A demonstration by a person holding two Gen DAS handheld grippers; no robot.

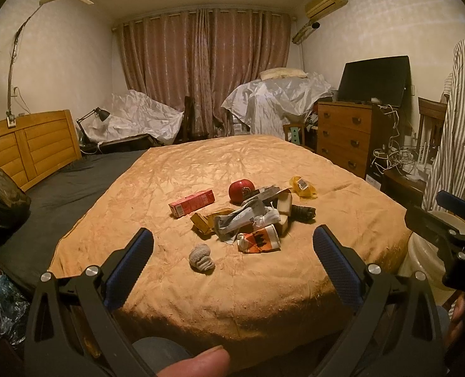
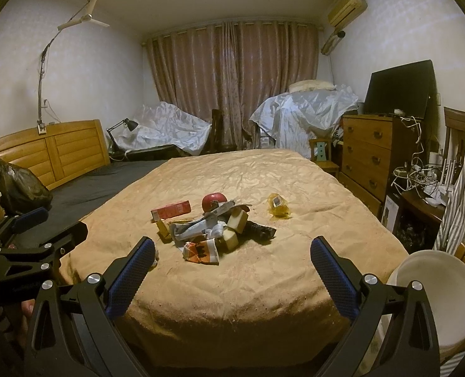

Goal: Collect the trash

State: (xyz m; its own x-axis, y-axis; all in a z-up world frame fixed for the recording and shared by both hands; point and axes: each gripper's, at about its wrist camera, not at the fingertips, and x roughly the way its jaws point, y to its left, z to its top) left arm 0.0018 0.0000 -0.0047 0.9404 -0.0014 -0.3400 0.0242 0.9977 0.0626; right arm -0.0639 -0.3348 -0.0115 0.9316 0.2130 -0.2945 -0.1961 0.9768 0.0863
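A heap of trash [image 1: 248,220] lies on the tan bedspread [image 1: 232,163]: a red carton [image 1: 192,203], a red apple [image 1: 242,191], a yellow wrapper [image 1: 303,187], crumpled paper, an orange-white wrapper [image 1: 259,241] and a grey wad [image 1: 201,257]. The heap also shows in the right wrist view [image 2: 213,226]. My left gripper [image 1: 232,245] is open and empty, held near the bed's foot, short of the heap. My right gripper [image 2: 232,257] is open and empty, to the right of the left one. A white bin [image 2: 436,286] stands at the bed's right corner.
A black bag [image 1: 0,204] sits on the dark sheet at left, by the wooden headboard [image 1: 28,147]. A wooden dresser [image 1: 345,135] with a monitor stands at right, with cables and a striped cloth [image 1: 458,144] beside it. Covered furniture lines the curtain wall.
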